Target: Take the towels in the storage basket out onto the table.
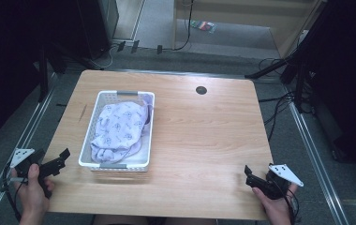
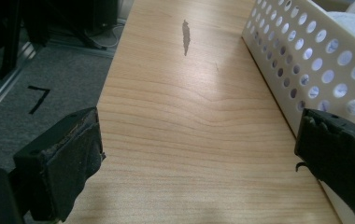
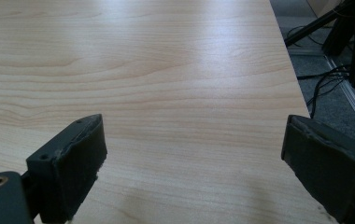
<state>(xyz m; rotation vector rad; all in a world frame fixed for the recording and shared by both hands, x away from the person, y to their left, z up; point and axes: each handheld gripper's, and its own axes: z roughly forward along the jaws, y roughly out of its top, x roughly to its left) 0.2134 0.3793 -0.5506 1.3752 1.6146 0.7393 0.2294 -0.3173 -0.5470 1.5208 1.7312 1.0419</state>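
Basket [image 1: 118, 165]: a white plastic one, rectangular, with walls pierced by rows of round holes and a grey handle strip at its near and far ends, standing on the left half of the wooden table [image 1: 204, 140] with its long sides running near to far. Inside it lies a crumpled cloth [image 1: 119, 127], pale lilac-white with a small scattered print, heaped so that it rises about to the rim and spreads over most of the inside; a fold reaches the far right corner. In the left gripper view the basket's perforated left wall [image 2: 306, 60] runs along the right side, with bits of the cloth showing through the holes. The left gripper [image 1: 63, 159] is held in a hand [image 1: 33, 190] at the near left edge of the table, just left of the basket's near corner and apart from it, its jaws spread wide with nothing between them. The right gripper [image 1: 250, 176] is held in the other hand [image 1: 275, 202] at the near right corner, well apart from the basket, jaws likewise wide apart over bare wood. A dark streak [image 2: 185, 37] marks the tabletop left of the basket, and a round dark grommet [image 1: 201, 90] sits near the far edge.
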